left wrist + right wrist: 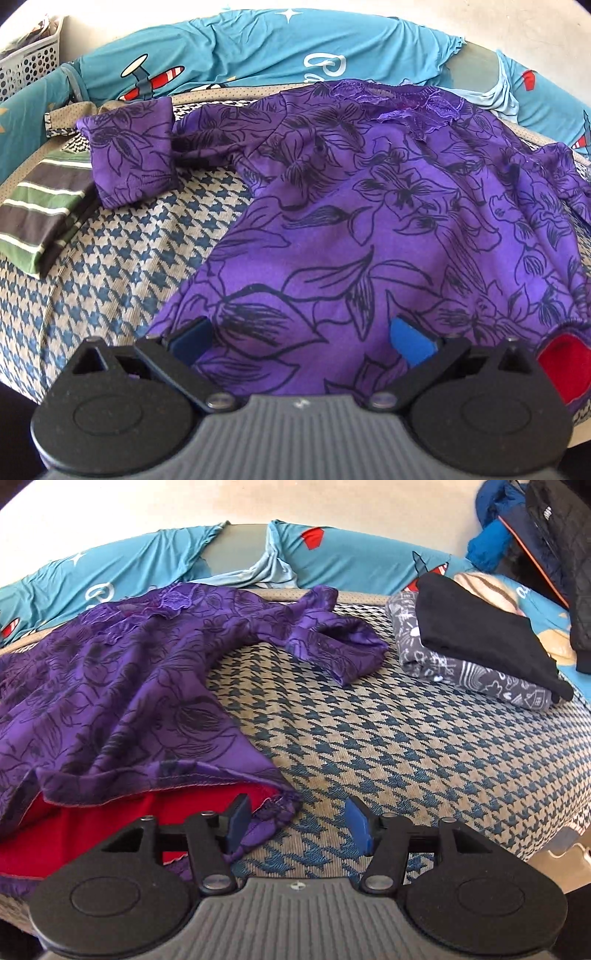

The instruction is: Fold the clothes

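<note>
The left gripper [301,341] hangs with jaws spread wide over the hem of the purple dress [369,221], gripping nothing. The right gripper [297,825] is also spread apart at the hem corner, its left finger [236,821] touching cloth. The dress lies flat on the checked bed [406,738]. At 9 o'clock sits a striped shirt [44,218]; at 2 o'clock, folded clothes [480,653].
</note>
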The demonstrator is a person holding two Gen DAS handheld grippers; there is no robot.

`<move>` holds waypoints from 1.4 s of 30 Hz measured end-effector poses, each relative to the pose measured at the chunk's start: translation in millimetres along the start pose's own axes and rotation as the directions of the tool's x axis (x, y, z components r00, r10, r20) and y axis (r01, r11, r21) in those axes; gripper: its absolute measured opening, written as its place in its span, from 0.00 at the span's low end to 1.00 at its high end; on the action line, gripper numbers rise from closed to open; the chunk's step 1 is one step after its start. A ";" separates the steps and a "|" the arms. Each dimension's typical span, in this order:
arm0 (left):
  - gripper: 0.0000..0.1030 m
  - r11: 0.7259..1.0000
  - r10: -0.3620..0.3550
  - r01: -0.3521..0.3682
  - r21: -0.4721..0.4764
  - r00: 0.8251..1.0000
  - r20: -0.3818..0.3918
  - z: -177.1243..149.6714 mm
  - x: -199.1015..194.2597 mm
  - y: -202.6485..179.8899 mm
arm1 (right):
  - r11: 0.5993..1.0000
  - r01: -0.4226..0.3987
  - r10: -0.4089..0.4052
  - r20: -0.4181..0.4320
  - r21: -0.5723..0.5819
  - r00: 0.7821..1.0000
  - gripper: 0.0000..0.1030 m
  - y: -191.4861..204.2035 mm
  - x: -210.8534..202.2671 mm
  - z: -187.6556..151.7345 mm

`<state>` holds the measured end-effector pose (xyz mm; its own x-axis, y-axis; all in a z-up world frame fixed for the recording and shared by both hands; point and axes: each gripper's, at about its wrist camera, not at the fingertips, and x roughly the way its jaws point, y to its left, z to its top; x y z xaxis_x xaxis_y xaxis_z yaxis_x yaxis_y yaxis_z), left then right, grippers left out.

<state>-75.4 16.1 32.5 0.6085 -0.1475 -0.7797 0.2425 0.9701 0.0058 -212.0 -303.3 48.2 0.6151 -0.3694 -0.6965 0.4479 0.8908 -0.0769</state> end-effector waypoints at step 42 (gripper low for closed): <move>1.00 1.000 0.021 -0.021 -0.001 0.999 -0.040 -20.0 -12.1 11.6 | 0.997 -0.076 0.075 0.164 -0.005 0.984 0.13 6.9 -63.0 -6.1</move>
<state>-95.1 33.0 29.5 0.5828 -0.1189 -0.8039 0.2284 0.9733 0.0216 -251.6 -272.3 87.2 0.7450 -0.3395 -0.5741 0.3970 0.9174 -0.0274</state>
